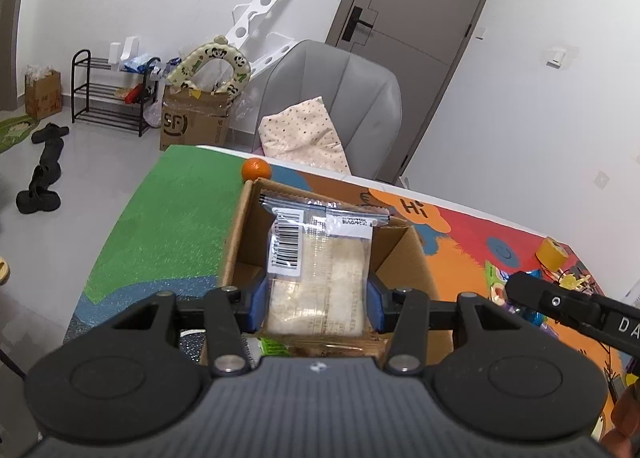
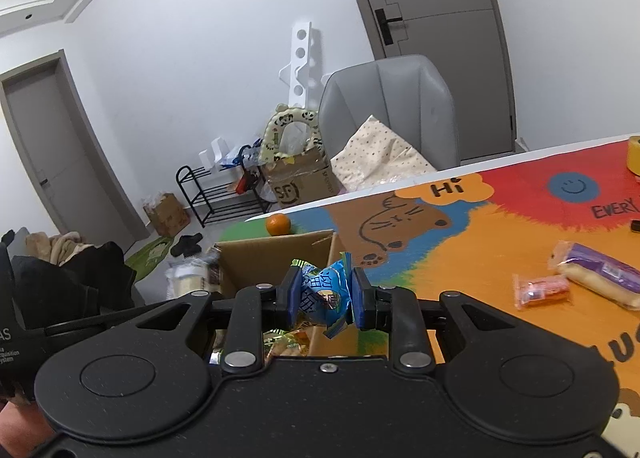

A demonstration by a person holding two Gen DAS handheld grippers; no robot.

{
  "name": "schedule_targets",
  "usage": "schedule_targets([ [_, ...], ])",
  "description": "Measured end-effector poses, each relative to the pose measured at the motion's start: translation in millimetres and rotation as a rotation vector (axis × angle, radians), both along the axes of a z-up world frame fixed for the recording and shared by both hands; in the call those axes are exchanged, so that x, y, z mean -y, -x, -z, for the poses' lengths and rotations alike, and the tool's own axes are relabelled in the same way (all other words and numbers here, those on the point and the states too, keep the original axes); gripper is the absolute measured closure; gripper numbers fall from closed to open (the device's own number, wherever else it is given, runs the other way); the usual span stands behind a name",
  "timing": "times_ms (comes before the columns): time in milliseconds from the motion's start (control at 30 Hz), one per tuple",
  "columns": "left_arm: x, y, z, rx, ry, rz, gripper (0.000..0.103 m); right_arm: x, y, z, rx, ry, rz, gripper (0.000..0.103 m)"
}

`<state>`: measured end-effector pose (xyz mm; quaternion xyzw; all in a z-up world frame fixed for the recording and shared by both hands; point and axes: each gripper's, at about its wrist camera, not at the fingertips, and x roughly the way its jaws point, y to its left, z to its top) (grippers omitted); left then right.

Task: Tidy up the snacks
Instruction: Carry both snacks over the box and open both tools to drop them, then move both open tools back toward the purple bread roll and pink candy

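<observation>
My left gripper [image 1: 316, 302] is shut on a clear-wrapped pale cake packet [image 1: 320, 270] with a barcode label, held over the open cardboard box [image 1: 404, 254]. Other snack packets lie in the box bottom below it. My right gripper [image 2: 325, 300] is shut on a small blue wrapped snack [image 2: 324, 294], held at the right wall of the same box [image 2: 272, 262]. The right gripper's body shows at the right edge of the left wrist view [image 1: 576, 310]. A pink wrapped snack [image 2: 542, 290] and a purple-wrapped bread [image 2: 600, 278] lie on the table to the right.
The table has a colourful mat [image 2: 500, 226]. An orange [image 1: 256, 170] sits behind the box near the far edge. A yellow tape roll [image 1: 554, 252] stands at the far right. A grey chair [image 1: 340, 98] with a cushion stands behind the table.
</observation>
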<state>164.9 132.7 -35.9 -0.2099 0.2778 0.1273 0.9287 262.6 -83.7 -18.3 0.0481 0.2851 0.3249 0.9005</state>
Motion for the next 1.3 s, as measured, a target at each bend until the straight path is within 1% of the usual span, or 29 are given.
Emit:
schedule_targets([
  [200, -9.5, 2.9, 1.2, 0.008, -0.005, -0.022, 0.052, -19.9, -4.6, 1.2, -0.005, 0.009, -0.024, 0.079],
  [267, -15.2, 6.6, 0.5, 0.021, 0.018, -0.023, 0.05, -24.8, -6.3, 0.7, -0.006, 0.004, -0.03, 0.079],
  [333, -16.7, 8.3, -0.4, 0.026, 0.021, -0.021, 0.05, -29.0, -6.8, -0.6, -0.004, -0.007, -0.033, 0.079],
  [367, -17.5, 10.1, -1.0, 0.03, 0.028, -0.015, 0.05, -30.1, -7.9, -1.2, -0.005, -0.015, -0.033, 0.078],
  [400, -17.8, 11.5, -1.7, 0.031, 0.034, -0.013, 0.05, -31.2, -8.8, -1.9, -0.009, -0.022, -0.033, 0.075],
  [467, -18.0, 14.1, -3.5, 0.035, 0.037, -0.01, 0.045, -30.9, -10.2, -2.4, -0.017, -0.026, -0.014, 0.068],
  [500, -17.8, 14.9, -4.7, 0.038, 0.035, -0.009, 0.044, -29.5, -10.5, -1.9, -0.021, -0.026, -0.008, 0.068],
  [567, -15.4, 14.4, -7.1, 0.032, 0.02, -0.024, 0.028, -26.2, -9.9, -1.3, -0.033, -0.03, -0.01, 0.068],
  [633, -14.0, 14.6, -8.2, 0.035, 0.015, -0.029, 0.026, -21.2, -7.8, -1.8, -0.033, -0.03, -0.001, 0.066],
  [700, -13.6, 14.3, -7.7, 0.033, 0.03, -0.024, 0.026, -15.9, -4.6, -2.0, -0.022, -0.027, 0.01, 0.057],
  [800, -10.3, 14.1, -8.9, 0.03, 0.031, -0.026, 0.025, -4.4, -0.4, -1.4, -0.016, -0.029, 0.024, 0.047],
  [833, -8.1, 14.3, -9.6, 0.032, 0.028, -0.028, 0.023, 0.2, 1.0, -0.6, -0.019, -0.028, 0.027, 0.046],
  [900, -4.6, 15.1, -11.0, 0.034, 0.022, -0.035, 0.02, 8.1, 1.5, 1.3, -0.024, -0.022, 0.043, 0.039],
  [933, -2.6, 14.9, -11.8, 0.035, 0.018, -0.037, 0.019, 11.9, 1.9, 2.4, -0.024, -0.018, 0.053, 0.037],
  [1000, 0.2, 14.9, -12.5, 0.033, 0.011, -0.039, 0.017, 19.0, 2.1, 4.8, -0.027, -0.01, 0.072, 0.028],
  [1067, 6.1, 14.2, -13.7, 0.028, 0.002, -0.037, 0.016, 25.7, 1.9, 6.3, -0.033, -0.01, 0.082, 0.022],
  [1133, 12.6, 12.8, -14.3, 0.024, -0.008, -0.027, 0.015, 33.5, 2.5, 7.2, -0.039, -0.011, 0.088, 0.02],
  [1200, 19.0, 11.4, -15.6, 0.021, -0.018, -0.015, 0.013, 41.3, 2.6, 7.3, -0.04, -0.012, 0.099, 0.012],
  [1300, 29.9, 7.6, -17.3, 0.014, -0.028, -0.007, 0.011, 53.4, 1.9, 8.1, -0.042, -0.011, 0.109, 0.008],
])
